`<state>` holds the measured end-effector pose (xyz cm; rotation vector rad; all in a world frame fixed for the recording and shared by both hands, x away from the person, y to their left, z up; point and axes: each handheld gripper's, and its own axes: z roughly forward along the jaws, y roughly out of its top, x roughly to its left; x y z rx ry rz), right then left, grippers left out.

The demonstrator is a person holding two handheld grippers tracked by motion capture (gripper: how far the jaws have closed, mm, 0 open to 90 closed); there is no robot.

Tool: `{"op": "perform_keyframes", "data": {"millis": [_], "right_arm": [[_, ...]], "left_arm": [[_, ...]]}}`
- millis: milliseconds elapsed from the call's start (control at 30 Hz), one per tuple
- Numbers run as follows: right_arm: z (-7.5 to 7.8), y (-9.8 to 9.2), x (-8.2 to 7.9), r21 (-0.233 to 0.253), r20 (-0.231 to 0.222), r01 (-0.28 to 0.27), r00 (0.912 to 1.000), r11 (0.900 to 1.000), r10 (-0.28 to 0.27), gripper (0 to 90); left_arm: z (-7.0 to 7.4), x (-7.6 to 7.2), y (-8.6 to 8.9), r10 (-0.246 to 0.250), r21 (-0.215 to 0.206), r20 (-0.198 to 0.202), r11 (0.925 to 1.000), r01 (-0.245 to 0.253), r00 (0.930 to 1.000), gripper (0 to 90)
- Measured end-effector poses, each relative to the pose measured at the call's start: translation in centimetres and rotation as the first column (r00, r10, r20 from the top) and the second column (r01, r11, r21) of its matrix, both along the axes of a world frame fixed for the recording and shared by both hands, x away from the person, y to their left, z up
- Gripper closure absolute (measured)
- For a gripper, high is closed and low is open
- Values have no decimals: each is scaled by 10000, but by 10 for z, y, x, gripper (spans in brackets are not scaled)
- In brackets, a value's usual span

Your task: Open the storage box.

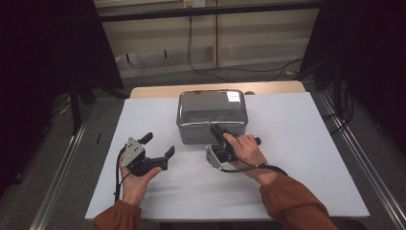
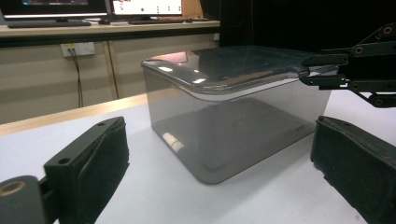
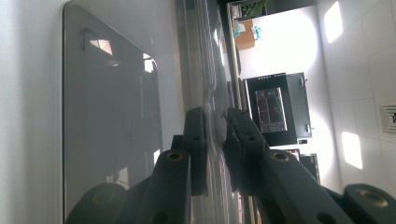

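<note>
A clear grey plastic box with a glossy lid stands at the middle back of the white table top. My right gripper, turned on its side, is shut on the front edge of the lid; in the right gripper view its jaws pinch the lid's rim beside the box wall. My left gripper rests open on the table, left of and in front of the box. In the left gripper view the box sits between its wide-apart jaws, with the right gripper on the lid.
A wooden table edge runs behind the white top. Metal rails flank the table on both sides, and cables lie on the floor behind it. A desk with monitors stands far behind.
</note>
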<state>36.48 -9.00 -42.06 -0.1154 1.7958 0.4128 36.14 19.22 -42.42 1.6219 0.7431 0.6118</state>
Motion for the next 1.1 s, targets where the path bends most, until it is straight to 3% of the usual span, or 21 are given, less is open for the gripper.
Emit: {"op": "perform_keyframes", "data": {"millis": [167,433,567,800,1100], "right_arm": [[4,0,0,88,105,-24,9999,10000,23,796],[9,0,1,129,222,24,9998,9999,-26,797],[12,1,4,152,258,-18,9997,9999,14,799],[17,1,5,246,295,-43,9996,9997,36,802],[23,1,6,301,376,-23,9993,9995,12,803]], "left_arm": [[0,6,-4,-55,168,5,9998,55,10000,31],[3,21,-8,213,26,62,9998,-213,9998,40],[4,30,-13,194,150,323,9997,-199,9993,40],[8,45,-17,161,204,400,9996,-169,9991,29],[9,63,-23,141,594,443,9981,-168,9989,38]]}}
